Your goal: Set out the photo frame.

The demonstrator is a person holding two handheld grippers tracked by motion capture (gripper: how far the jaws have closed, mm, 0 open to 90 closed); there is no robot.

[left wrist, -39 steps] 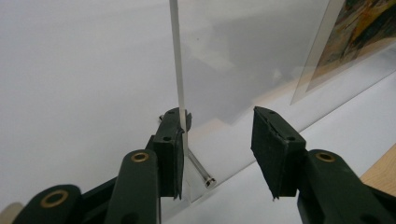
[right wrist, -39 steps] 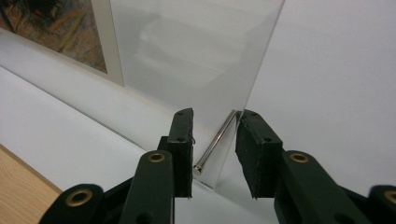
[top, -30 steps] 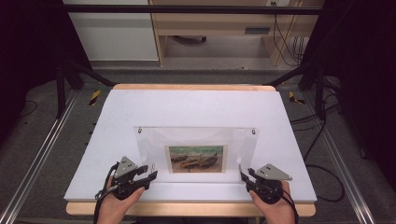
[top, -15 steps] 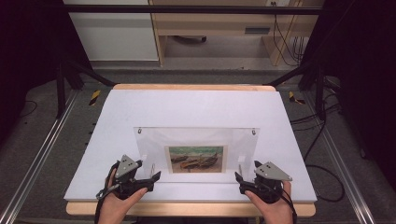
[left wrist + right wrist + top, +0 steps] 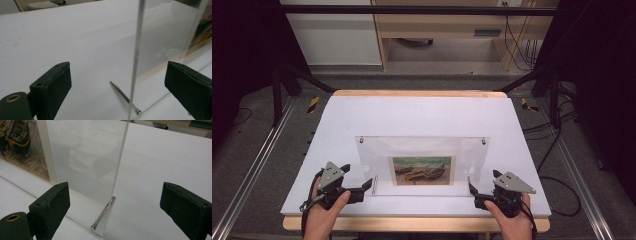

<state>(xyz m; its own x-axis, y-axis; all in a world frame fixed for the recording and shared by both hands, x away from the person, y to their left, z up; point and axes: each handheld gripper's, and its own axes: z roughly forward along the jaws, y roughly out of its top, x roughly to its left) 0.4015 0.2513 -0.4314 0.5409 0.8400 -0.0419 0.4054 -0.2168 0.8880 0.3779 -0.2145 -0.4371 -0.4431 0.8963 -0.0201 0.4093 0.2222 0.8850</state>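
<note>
A clear acrylic picture frame (image 5: pixel 373 156) stands on the white board (image 5: pixel 422 112) and holds a painting of boats (image 5: pixel 422 170). Thin metal pins (image 5: pixel 123 94) (image 5: pixel 103 213) foot its lower corners. My left gripper (image 5: pixel 358 176) is at the frame's lower left corner. Its jaws have just been opening, and in the left gripper view they (image 5: pixel 118 67) straddle the sheet's edge (image 5: pixel 136 56) without touching it. My right gripper (image 5: pixel 483 181) is at the lower right corner. Its jaws (image 5: pixel 116 186) have also just been opening, with the sheet's edge (image 5: pixel 120 167) between them, untouched.
The white board lies on a wooden table whose front edge (image 5: pixel 412 224) runs just before the hands. Metal rails (image 5: pixel 254 170) flank the table on the floor. Cables (image 5: pixel 557 150) trail at the right. A wooden desk (image 5: pixel 447 30) stands behind.
Both grippers' jaws have spread wide apart and let go of the frame's lower corners. The left hand has drawn a little leftward, away from the frame.
</note>
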